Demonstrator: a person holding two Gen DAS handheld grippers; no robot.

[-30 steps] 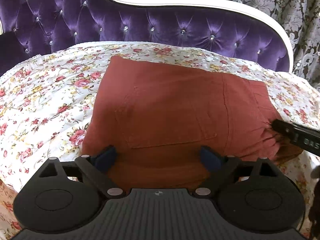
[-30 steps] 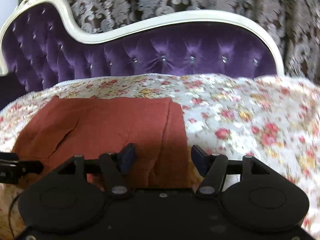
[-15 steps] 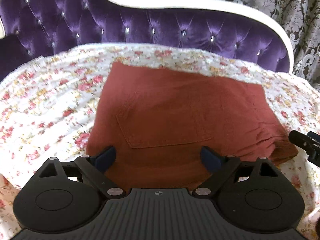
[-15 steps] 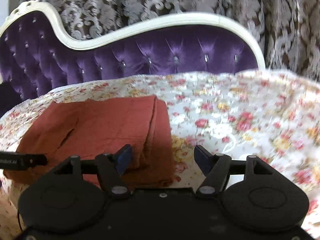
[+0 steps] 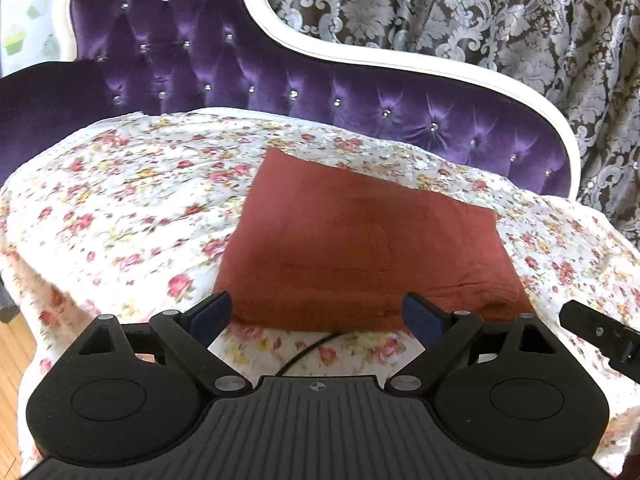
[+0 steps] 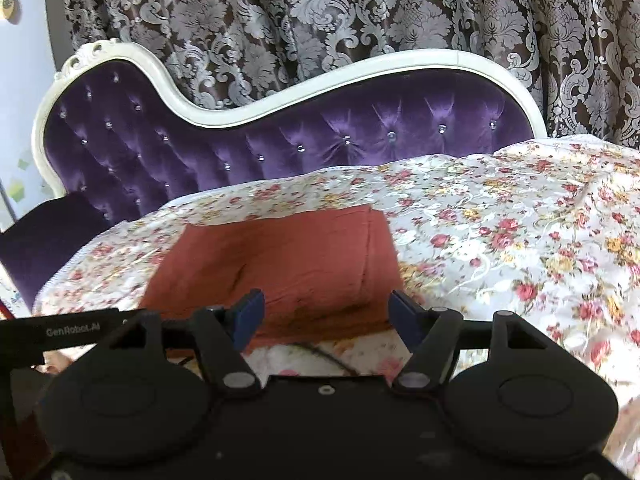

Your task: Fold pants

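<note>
Two wrist-camera views look down across a sofa covered with a floral sheet (image 5: pixel 120 216).

In the left wrist view, the left gripper (image 5: pixel 318 314) fills the bottom of the frame. Its two blue-tipped fingers (image 5: pixel 212 314) are spread wide with nothing between them; only the sheet and a thin dark cable (image 5: pixel 308 354) show in the gap. The pants (image 5: pixel 368 248), rust red, lie folded into a flat rectangle at the centre of the frame, just beyond the fingertips and not touched by them. A pocket seam is faintly visible on the top layer. At the right edge, part of the right gripper (image 5: pixel 600 332) pokes in as a dark bar, beside the pants' lower right corner.

In the right wrist view, the right gripper (image 6: pixel 326 314) sits at the bottom, fingers likewise wide apart and empty, having just opened a little further. The folded pants (image 6: pixel 280 264) lie left of centre, past the fingertips, with a thicker folded edge on their right side. The left gripper (image 6: pixel 60 334) shows as a black bar at the lower left.

Behind the sheet, in the upper half of both views, rises a purple tufted sofa back (image 6: pixel 280 144) with a white curved frame, and behind that a dark patterned curtain (image 6: pixel 360 12).
</note>
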